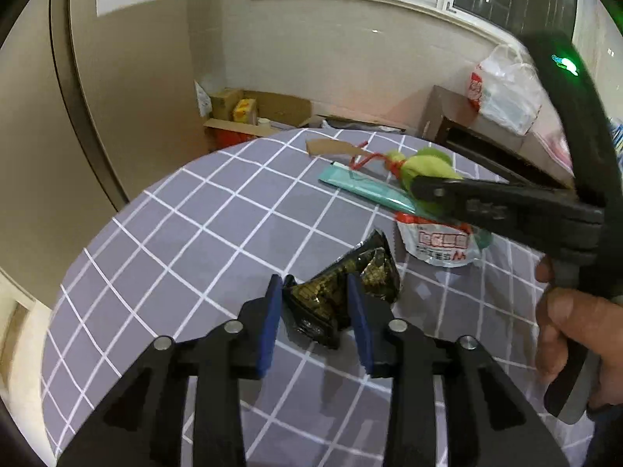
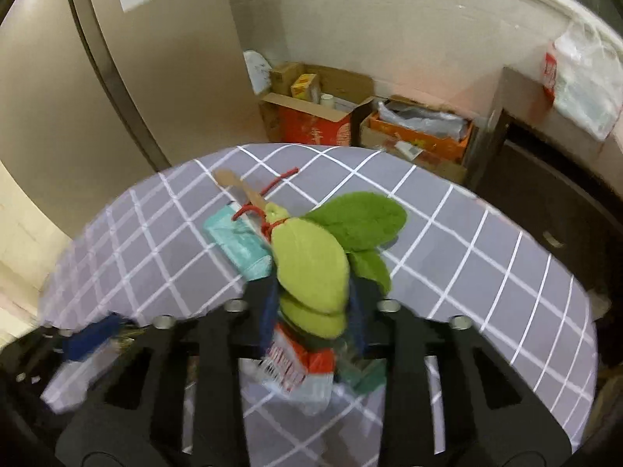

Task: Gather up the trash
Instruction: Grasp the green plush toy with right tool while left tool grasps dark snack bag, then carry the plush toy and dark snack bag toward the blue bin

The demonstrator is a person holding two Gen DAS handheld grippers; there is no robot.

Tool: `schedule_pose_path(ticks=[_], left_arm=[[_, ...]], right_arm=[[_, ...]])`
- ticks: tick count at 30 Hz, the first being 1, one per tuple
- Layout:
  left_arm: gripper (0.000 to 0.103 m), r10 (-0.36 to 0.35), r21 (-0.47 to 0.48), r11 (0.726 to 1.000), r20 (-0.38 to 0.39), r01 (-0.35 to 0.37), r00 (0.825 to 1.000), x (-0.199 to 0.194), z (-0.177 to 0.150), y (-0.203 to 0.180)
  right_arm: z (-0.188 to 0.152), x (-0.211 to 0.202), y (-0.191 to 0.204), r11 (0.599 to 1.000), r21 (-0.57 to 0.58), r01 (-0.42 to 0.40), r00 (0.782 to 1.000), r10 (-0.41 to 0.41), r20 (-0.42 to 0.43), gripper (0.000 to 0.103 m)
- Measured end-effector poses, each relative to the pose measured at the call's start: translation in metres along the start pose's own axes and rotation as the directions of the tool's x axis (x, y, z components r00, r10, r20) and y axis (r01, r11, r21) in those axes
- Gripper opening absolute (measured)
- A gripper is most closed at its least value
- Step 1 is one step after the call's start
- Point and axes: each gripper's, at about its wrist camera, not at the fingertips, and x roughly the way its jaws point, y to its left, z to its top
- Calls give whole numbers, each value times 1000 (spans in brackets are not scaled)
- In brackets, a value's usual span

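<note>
A crumpled black and gold wrapper (image 1: pixel 342 295) lies on the grey checked tablecloth (image 1: pixel 218 225). My left gripper (image 1: pixel 315 292) is open, its blue pads on either side of the wrapper's near end. My right gripper (image 2: pixel 313 303) is shut on a green leaf bundle tied with red string (image 2: pixel 311 264); it also shows in the left wrist view (image 1: pixel 426 165), above a red and white clear pouch (image 1: pixel 444 243). The pouch (image 2: pixel 300 366) and a teal packet (image 2: pixel 241 239) lie under the bundle.
A brown paper strip (image 1: pixel 335 148) lies at the table's far side. Cardboard boxes (image 2: pixel 311 116) stand on the floor beyond the table. A dark side table (image 1: pixel 486 128) with a plastic bag (image 1: pixel 502 89) is at the right.
</note>
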Motion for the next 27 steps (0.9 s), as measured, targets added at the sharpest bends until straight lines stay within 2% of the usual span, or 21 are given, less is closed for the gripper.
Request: schedule_pose_path(ticks=[7,14,21,27], left_arm=[[30,-34,-20,999,9,34,999,-11,-9,11],[26,-73,1,997,23,73,997,-31,-30,-4],[24,-138,48,990,59,135,989,-59,-40,-37],[24,-196,115,976,89,186,977,-83,-37,-78]], right_arm=[[-24,-58,-23,998,57,-36,996,31,86,18],[-57,-120,-54,992,112,-63,987,46,151,18],[-91,-169,-85,983,170,-70,978,34,204,18],[-114,-206,-116,973,227,-37,969,-21,248,18]])
